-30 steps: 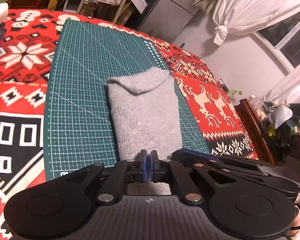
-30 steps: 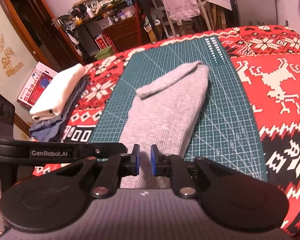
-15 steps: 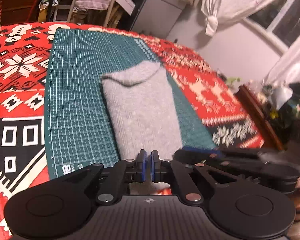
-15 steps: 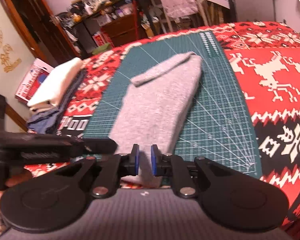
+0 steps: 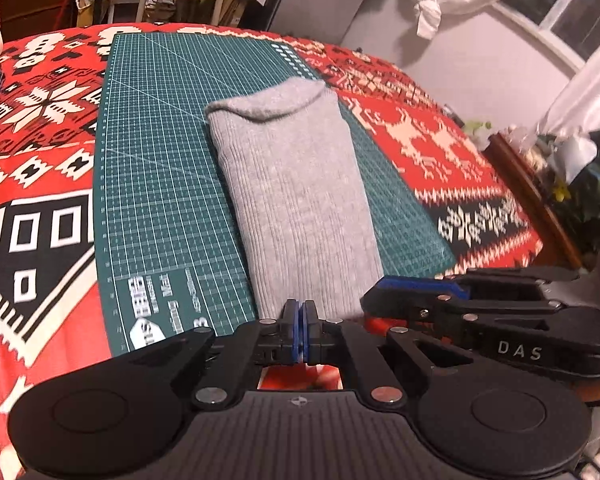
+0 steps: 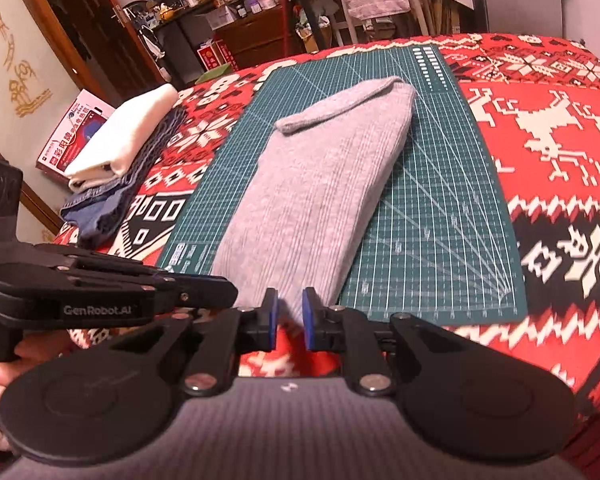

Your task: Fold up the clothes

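The grey sweater (image 5: 296,196), soft and floppy, lies lengthwise on the green mat (image 5: 156,184), hem at its near edge. Left gripper (image 5: 300,330) pinched together, right gripper (image 6: 290,318) narrowly parted; neither visibly holds cloth. Grab the hem corners.

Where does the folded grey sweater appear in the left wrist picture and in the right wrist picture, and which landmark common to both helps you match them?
Left wrist view: the grey sweater lies mid-frame, running up from the left gripper.
Right wrist view: the sweater lies mid-frame, slanting up to the right from the right gripper.
Shared landmark: the green cutting mat beneath it.
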The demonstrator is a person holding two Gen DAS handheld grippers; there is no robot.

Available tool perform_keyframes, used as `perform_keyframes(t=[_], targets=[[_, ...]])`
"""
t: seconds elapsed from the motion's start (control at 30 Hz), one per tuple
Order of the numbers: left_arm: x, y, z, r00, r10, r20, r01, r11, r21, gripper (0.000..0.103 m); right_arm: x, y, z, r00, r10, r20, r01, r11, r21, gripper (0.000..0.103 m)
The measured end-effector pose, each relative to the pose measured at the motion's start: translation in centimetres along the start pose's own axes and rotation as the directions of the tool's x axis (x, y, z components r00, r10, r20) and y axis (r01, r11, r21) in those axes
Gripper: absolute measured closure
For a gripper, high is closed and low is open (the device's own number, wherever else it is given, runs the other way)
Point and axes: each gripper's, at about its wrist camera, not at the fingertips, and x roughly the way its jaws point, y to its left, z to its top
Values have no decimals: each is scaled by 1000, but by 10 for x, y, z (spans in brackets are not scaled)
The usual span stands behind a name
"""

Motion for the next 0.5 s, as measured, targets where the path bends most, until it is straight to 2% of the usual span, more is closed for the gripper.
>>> perform_keyframes(t=[0.07,0.1,0.13,0.17,0.23,0.27,0.3,0.33,0.43,0.5], targets=[[-5,-4,-4,1000,3,-2,-3,1000,4,98,-5,0,-3,1000,-2,-6,2,1000,5,85],[-8,-5,-7,1000,2,0,-2,1000,2,97,-8,1,-3,1000,-10,-5,10,1000,3,72],[-12,-7,-9,1000,2,5,-2,1000,-3,93,-11,2,-4,1000,-21,0,21,1000,-3,63],[-16,-8,-11,1000,2,11,-2,1000,-8,89,-15,3,-4,1000,-30,7,30,999,-13,61],[-24,-13,-14,999,20,31,-20,1000,-7,65,-22,5,-3,999,-46,16,47,998,-30,51],[-26,-17,-14,998,43,43,-43,999,3,60,-25,6,-2,998,-55,20,56,998,-37,46],[-28,-20,-13,996,70,51,-71,997,17,51,-28,7,-1,998,-64,26,65,997,-44,36],[-29,-24,-13,993,101,57,-102,994,28,45,-31,7,0,996,-75,37,77,996,-51,28],[-30,-30,-11,981,179,75,-181,983,32,29,-41,7,4,994,-91,59,94,994,-63,13],[-32,-30,-11,975,203,85,-206,978,22,28,-47,4,6,994,-90,65,93,994,-59,9]])
